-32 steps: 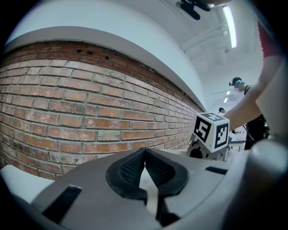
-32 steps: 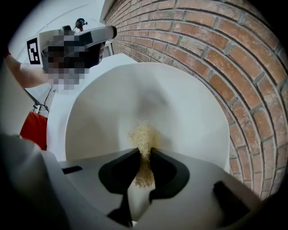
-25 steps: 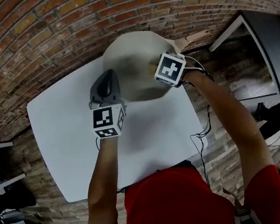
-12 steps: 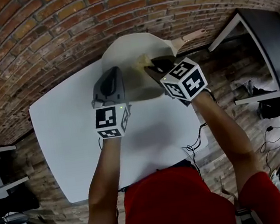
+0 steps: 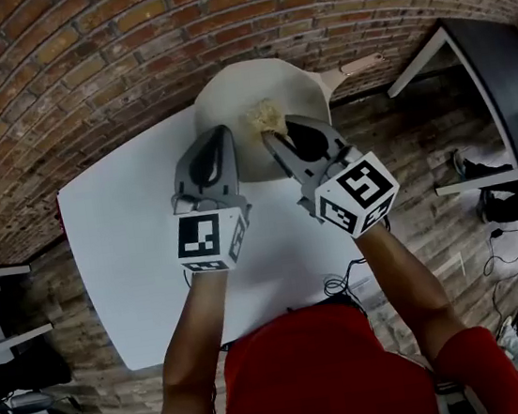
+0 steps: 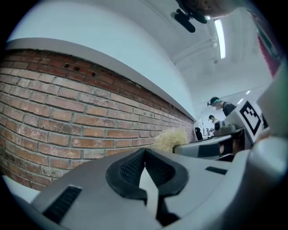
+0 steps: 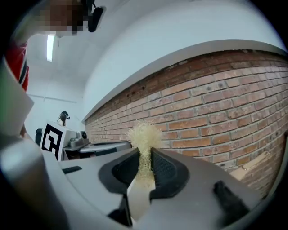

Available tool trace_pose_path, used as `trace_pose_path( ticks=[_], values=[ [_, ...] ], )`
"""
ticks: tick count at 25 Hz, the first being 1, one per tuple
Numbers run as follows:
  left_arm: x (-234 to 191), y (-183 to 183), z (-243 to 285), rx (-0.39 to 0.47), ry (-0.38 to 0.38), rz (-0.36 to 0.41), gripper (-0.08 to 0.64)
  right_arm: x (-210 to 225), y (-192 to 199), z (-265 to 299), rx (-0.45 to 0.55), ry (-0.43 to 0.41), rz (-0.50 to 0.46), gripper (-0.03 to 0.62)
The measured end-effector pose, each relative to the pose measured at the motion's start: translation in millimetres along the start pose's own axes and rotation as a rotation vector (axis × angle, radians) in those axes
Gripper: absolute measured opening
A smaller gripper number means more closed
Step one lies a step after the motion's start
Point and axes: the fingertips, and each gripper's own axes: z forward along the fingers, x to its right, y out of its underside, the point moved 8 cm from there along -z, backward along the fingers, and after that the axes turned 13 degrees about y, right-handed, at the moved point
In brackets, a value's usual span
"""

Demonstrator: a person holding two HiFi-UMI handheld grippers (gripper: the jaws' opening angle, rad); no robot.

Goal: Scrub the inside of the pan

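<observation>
Right tongs (image 7: 145, 164) pinch the scrubber (image 5: 266, 113) by a thin tuft, left tongs (image 6: 144, 168) clenched empty: unheld pan (image 5: 224, 87) could skid, scrubber could slip free.

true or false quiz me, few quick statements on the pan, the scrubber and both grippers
1. The right hand-held gripper is shut on the scrubber. True.
2. The left hand-held gripper grips the pan's handle. False: it is shut on nothing, and the handle lies clear of it.
3. The pan rests on the white table. True.
4. The wall behind is tiled. False: it is brick.
</observation>
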Motion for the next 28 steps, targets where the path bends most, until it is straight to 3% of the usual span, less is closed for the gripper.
trace_pose_path(
  ticks=[4,11,21,28],
  values=[
    [10,-5,-15,0.024,0.003,0.003,0.014,-18,2,-19,0.073,0.019,0.032,0.075],
    [27,-1,-37,0.041,0.020,-0.015,0.014,-43,13,-45,0.125,0.072,0.005,0.075],
    [41,-4,-53,0.065,0.021,0.020,0.014,-53,17,-57,0.137,0.093,0.004,0.075],
    [40,-2,-56,0.071,0.016,0.005,0.014,-56,13,-55,0.147,0.094,-0.005,0.075]
  ],
)
